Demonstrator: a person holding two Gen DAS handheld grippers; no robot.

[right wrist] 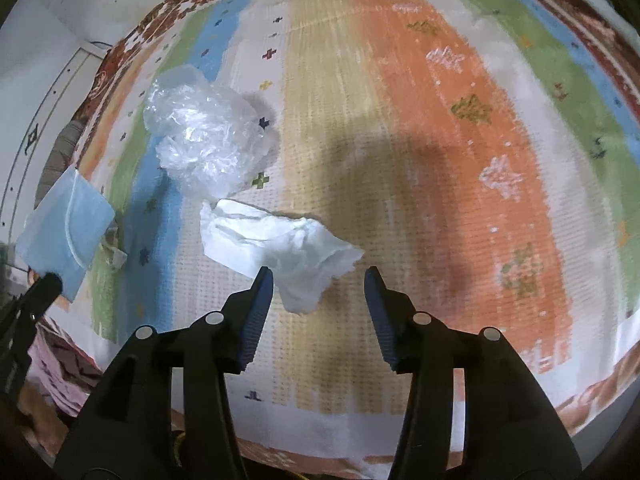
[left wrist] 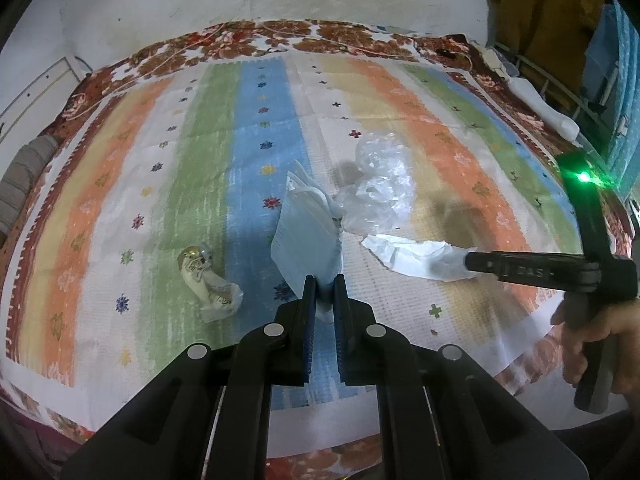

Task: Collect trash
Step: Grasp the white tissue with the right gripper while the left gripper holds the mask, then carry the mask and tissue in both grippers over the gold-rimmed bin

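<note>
Trash pickup on a striped cloth: mask lifted, tissue waiting

The left tongs point(left wrist: 324, 280) pinch shut on a blue face mask point(left wrist: 306, 240), held above the striped cloth point(left wrist: 460, 148). Beside the mask, the right tongs point(right wrist: 319, 273) point steeply down, half-open over a crumpled white tissue point(right wrist: 276, 244) without gripping it. Clear plastic point(right wrist: 208, 136) lies just beyond the tissue, a wrapper point(left wrist: 208, 280) left of the mask; the cloth's orange stripes lie bare.
</note>
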